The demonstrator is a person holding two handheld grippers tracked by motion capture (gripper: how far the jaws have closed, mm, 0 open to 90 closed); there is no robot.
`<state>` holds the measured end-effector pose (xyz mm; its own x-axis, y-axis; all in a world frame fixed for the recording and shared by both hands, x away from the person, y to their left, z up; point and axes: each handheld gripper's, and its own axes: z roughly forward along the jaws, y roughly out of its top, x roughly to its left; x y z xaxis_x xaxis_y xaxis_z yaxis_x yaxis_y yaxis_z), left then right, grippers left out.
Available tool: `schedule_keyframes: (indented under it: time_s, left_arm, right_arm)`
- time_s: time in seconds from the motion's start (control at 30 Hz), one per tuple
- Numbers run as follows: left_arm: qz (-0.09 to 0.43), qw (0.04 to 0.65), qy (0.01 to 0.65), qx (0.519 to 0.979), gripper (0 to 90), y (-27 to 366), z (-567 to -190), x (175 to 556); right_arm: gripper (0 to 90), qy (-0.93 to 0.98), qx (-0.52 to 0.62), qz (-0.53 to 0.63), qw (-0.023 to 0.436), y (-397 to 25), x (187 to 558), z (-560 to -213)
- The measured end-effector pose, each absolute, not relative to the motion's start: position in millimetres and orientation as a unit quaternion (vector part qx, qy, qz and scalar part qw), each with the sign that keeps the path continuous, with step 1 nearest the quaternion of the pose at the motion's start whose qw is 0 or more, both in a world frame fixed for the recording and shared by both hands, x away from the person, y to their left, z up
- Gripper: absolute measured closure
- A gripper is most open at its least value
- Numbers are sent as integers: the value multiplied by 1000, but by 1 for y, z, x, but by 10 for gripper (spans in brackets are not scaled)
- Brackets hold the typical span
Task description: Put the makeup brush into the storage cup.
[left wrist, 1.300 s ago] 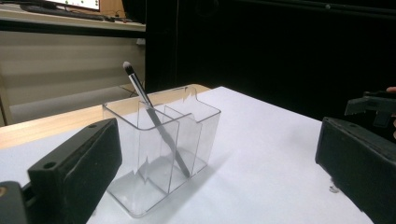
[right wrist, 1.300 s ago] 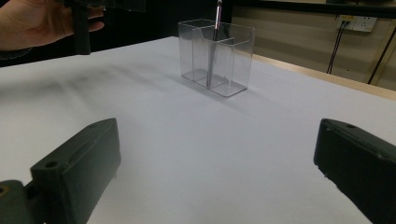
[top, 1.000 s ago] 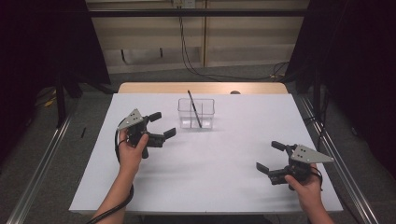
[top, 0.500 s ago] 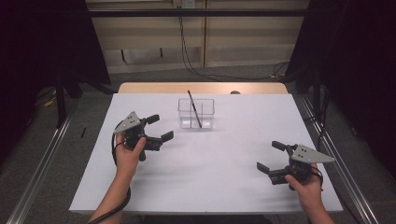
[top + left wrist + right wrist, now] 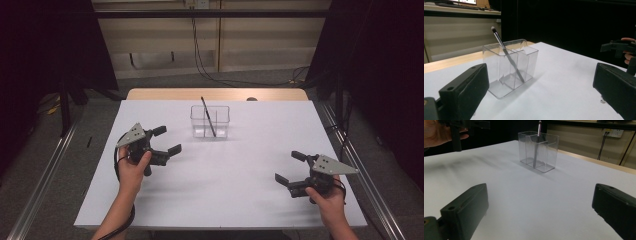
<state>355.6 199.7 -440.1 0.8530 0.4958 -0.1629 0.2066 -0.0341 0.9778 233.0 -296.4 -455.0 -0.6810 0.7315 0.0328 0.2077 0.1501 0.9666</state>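
Observation:
A clear plastic organiser [image 5: 210,121] [image 5: 510,66] [image 5: 538,150] with compartments stands on the white table [image 5: 220,170], toward its far middle. A dark make-up brush [image 5: 208,116] [image 5: 507,55] [image 5: 537,143] leans inside it, tip up. My left gripper [image 5: 167,140] is held above the table to the left of the organiser, open, nothing between its jaws. At the near right my right gripper [image 5: 291,167] is open too and holds nothing. In the right gripper view the other hand and gripper [image 5: 456,128] show at the top left.
A wooden strip [image 5: 215,94] runs along the table's far edge, with a small dark thing [image 5: 252,99] on it. Metal rails [image 5: 45,175] flank the table on the floor. Cables [image 5: 200,55] hang down the back wall.
My left gripper has drawn back toward the near left, away from the organiser. The right gripper has hardly moved.

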Motion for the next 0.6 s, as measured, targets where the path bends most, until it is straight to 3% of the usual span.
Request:
schedule_keyframes:
  time_s: [0.6]
  left_arm:
    - [112, 647, 243, 714, 4, 205, -439, 349]
  right_arm:
    - [0, 720, 327, 567, 232, -298, 232, -454]
